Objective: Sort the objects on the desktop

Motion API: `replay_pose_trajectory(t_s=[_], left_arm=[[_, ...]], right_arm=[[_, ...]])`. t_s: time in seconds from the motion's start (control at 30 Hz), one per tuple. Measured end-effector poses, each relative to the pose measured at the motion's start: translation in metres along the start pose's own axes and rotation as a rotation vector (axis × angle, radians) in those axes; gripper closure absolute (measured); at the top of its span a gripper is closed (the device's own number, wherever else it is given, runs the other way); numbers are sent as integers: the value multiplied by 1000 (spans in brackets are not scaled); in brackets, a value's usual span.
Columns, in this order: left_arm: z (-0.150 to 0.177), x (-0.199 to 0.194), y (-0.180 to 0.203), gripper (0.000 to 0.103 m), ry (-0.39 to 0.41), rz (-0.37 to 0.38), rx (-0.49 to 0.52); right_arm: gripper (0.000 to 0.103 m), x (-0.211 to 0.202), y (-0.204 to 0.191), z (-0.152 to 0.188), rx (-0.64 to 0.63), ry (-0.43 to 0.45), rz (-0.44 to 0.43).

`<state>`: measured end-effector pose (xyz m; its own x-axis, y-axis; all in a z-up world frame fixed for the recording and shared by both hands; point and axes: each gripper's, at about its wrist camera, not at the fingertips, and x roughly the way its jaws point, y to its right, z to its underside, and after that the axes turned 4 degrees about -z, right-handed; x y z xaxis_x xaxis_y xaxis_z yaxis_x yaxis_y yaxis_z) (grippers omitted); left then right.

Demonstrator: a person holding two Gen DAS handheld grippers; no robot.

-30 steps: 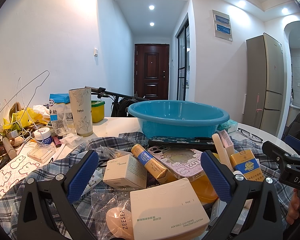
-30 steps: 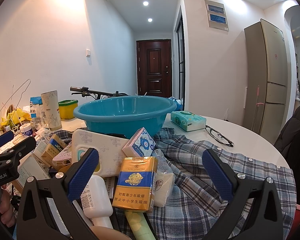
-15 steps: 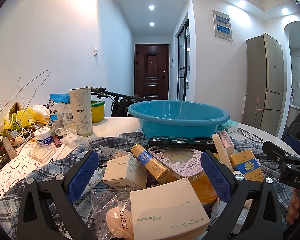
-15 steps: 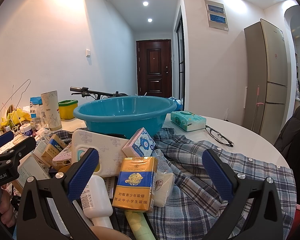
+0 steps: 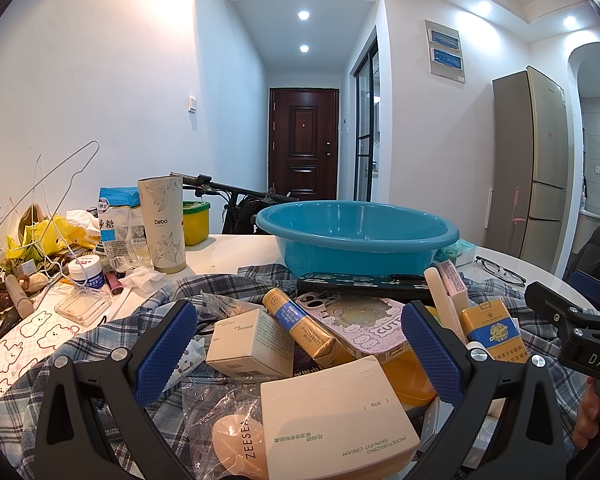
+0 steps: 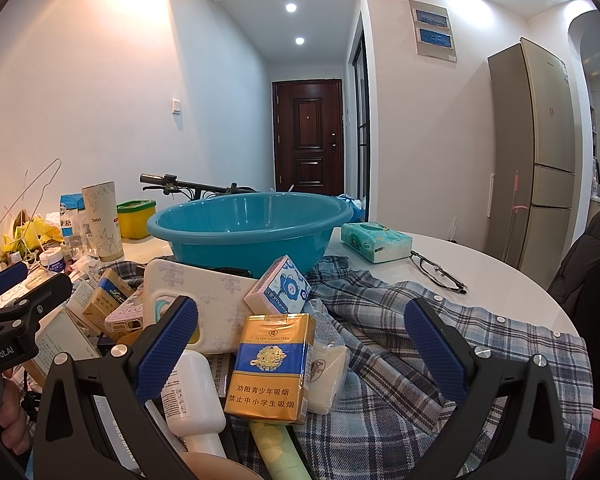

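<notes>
Here left claw (image 5: 298,346) and right claw (image 6: 300,346) level, spread wide, empty, above clutter pile.

My room is bright and evenly lit by recessed ceiling spotlights (image 5: 303,15), which throw a warm hot patch on the left wall (image 5: 156,4) in both views. Glare glints off the white counter (image 6: 496,280) and the fridge (image 6: 540,152). Both fisheye views bow straight lines and go black in the corners. Everything stays sharp; shadows are soft.

basin (image 6: 244,228) behind cigarette pack (image 6: 270,368), on shirt (image 6: 420,360)
</notes>
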<state>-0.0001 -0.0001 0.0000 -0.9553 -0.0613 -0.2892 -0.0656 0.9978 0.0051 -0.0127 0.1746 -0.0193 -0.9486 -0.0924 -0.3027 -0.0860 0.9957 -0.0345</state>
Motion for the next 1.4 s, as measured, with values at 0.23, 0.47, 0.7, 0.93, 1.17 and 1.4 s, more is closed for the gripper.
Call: replay_pose_trajectory(t_s=[0.23,0.47,0.7,0.93,1.17,1.4], left_arm=[[0,0,0,0,0,0,0],[0,0,0,0,0,0,0],[0,0,0,0,0,0,0],[0,0,0,0,-1,0,0],[0,0,-1,0,-8,1,-2],[0,0,-3,0,0,-16,-14]], right_arm=[[0,0,0,0,0,0,0],[0,0,1,0,0,0,0],[0,0,1,0,0,0,0],[0,0,1,-1,0,0,0],[0,0,1,-1,0,-1,0],[0,0,-1,-1,0,-6,-1]])
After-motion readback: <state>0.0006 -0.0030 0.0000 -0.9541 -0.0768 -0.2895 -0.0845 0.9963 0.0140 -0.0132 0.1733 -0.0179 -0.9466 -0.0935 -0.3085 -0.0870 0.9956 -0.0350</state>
